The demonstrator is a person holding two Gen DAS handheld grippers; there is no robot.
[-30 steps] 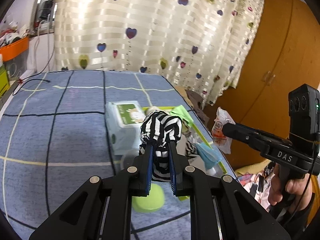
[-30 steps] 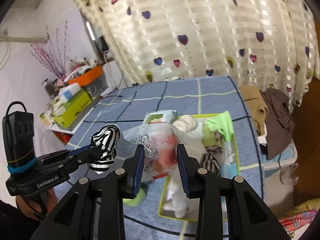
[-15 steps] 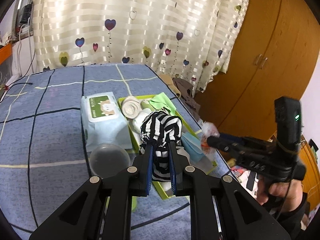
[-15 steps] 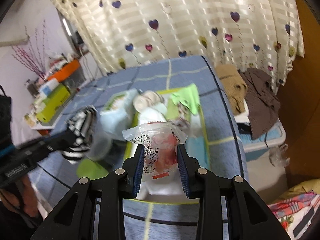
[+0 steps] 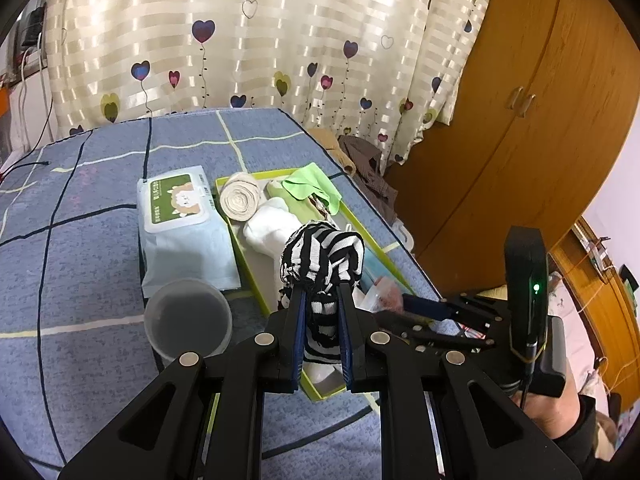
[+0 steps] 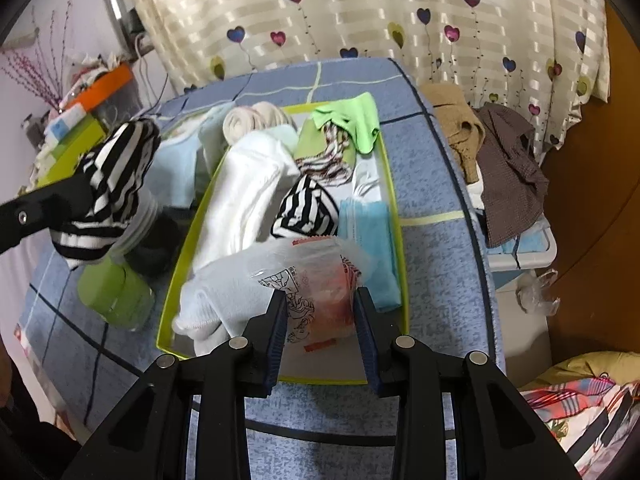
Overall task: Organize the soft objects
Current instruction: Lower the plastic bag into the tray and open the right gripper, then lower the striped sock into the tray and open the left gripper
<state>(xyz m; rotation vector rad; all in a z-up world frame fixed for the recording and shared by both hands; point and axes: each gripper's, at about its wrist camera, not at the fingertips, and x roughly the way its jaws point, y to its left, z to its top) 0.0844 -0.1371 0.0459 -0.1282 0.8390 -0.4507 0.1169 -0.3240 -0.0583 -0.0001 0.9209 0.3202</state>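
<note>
- Left gripper [image 5: 322, 312]: your jaws are clamped on the striped sock bundle [image 5: 323, 256]. In the left wrist view the bundle hangs above the near half of the green-rimmed tray [image 5: 256, 276], not yet set down.
- Right gripper [image 6: 320, 320]: your jaws are closed on the clear packet [image 6: 324, 296], which has red contents. In the right wrist view it sits over the near end of the tray, at 6 o'clock from the tray centre. Whether it touches the tray floor cannot be told.
- Already in the tray: a rolled beige cloth [image 5: 240, 200] at the far left corner, a white sock [image 6: 248, 184] along the left side, a green cloth [image 6: 352, 120] at 12 o'clock, a second striped sock [image 6: 306, 210] near the centre, and a blue mask [image 6: 370, 240] at 3 o'clock.
- Outside the tray: the wipes pack [image 5: 180, 216] lies just beside the tray's left rim, and a clear plastic cup [image 5: 188, 320] stands at 7 o'clock from the pack.
- Progress, as a judgement: most soft items are stowed. Two carried items remain for you to place.
- Free floor shows mainly at the near end; release there, one gripper at a time.
</note>
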